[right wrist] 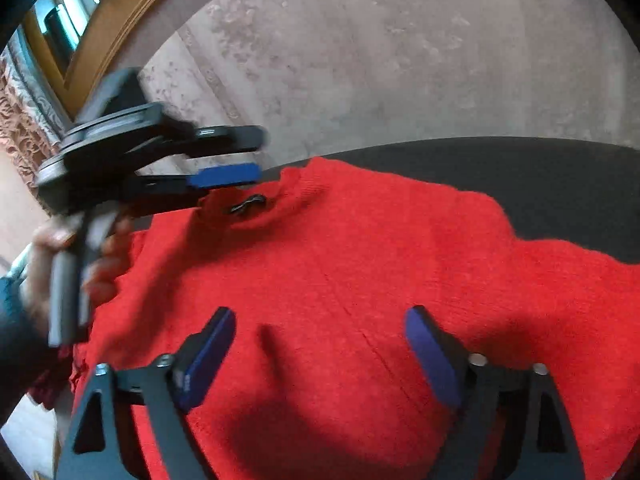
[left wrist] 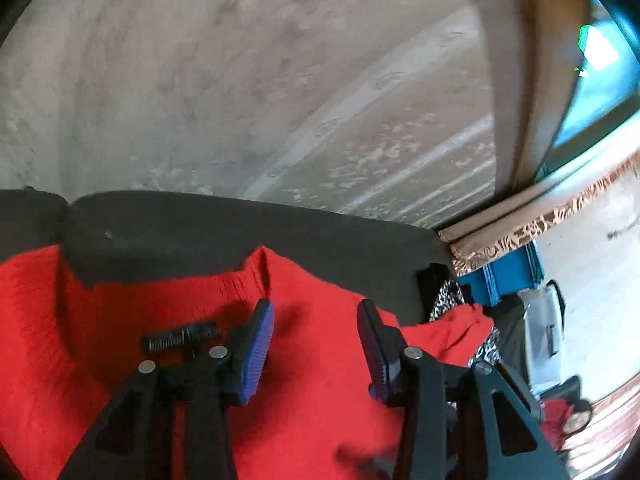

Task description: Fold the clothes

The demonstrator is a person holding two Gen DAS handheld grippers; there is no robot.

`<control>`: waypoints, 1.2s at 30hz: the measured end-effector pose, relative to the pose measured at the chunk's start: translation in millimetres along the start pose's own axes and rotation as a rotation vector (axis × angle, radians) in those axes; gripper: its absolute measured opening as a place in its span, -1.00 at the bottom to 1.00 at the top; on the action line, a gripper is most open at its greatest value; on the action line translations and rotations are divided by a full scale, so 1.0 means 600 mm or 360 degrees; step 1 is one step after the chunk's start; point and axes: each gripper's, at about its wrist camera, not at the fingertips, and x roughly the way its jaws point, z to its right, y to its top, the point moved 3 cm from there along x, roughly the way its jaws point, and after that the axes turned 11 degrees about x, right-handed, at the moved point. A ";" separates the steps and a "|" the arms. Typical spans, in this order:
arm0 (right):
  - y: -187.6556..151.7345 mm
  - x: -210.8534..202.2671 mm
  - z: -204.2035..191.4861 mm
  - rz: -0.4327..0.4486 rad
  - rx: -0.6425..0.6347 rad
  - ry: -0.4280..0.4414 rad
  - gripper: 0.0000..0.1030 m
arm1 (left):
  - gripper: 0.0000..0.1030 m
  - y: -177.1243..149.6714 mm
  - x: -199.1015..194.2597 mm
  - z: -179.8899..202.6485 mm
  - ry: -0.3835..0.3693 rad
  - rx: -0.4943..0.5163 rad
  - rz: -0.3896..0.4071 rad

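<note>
Lying spread on dark cushion (right wrist: pixel 560 184): red knit sweater (right wrist: pixel 340 280); left gripper (left wrist: pixel 316 344), right gripper (right wrist: pixel 320 352) jaws apart, empty. Risk: loose knit bunching under pinch.

My left gripper (right wrist: pixel 224 156) is smeared w/ motion blur in the right wrist view, so can't tell its jaw gap there. The hand (right wrist: pixel 56 264) on it is blurred too. Red sweater (right wrist: pixel 340 264) runs off the bottom edge; its hem and sleeves aren't visible.

red sweater (right wrist: pixel 360 280) on dark grey surface (right wrist: pixel 520 168) (blue pads (left wrist: pixel 260 352) on grippers).
</note>
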 end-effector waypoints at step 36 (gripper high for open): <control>-0.022 -0.008 -0.010 0.0092 -0.0028 0.0073 1.00 | -0.55 0.023 0.089 -0.004 -0.0070 -0.0069 0.0048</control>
